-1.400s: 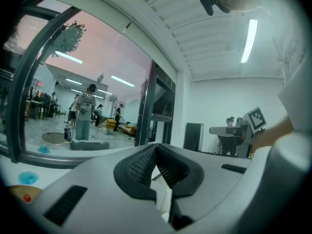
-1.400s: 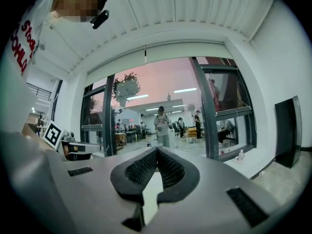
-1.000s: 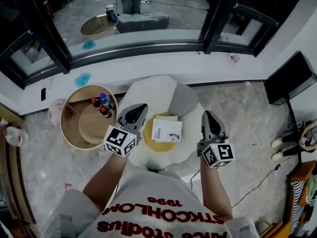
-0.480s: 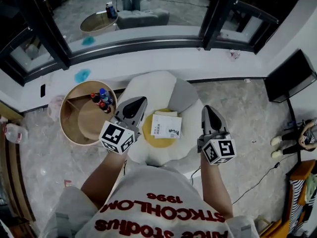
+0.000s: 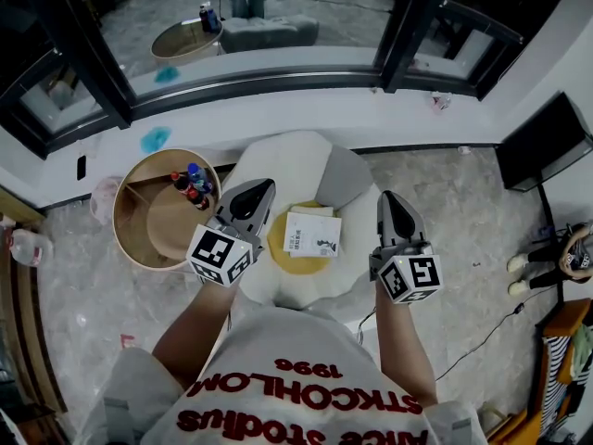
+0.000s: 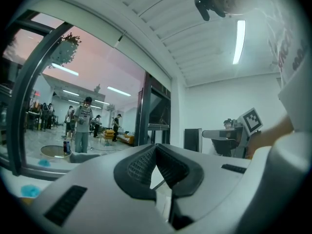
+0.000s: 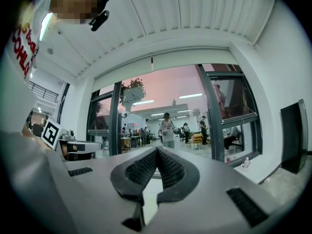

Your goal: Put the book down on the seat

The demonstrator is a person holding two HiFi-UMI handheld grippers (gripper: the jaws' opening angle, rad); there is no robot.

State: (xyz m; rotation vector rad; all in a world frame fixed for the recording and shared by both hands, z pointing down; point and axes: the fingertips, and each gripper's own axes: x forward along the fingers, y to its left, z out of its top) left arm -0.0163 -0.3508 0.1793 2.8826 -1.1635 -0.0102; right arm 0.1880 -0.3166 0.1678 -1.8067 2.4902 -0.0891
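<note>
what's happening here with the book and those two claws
A person holds a claw in each hand above a white seat. The book already lies flat on the yellow cushion in the seat, between the two. The left claw and the right claw are both shut and empty, neither touching the book. A round table with bottles stands to the left.

From the head, the camera looks steeply down on the seat [image 5: 287,160] close below, with the left gripper [image 5: 264,188] and right gripper [image 5: 387,197] flanking it. Each gripper camera looks along its jaws, seemingly tilted upward, toward the window [image 7: 161,106], which all three views share.
</note>
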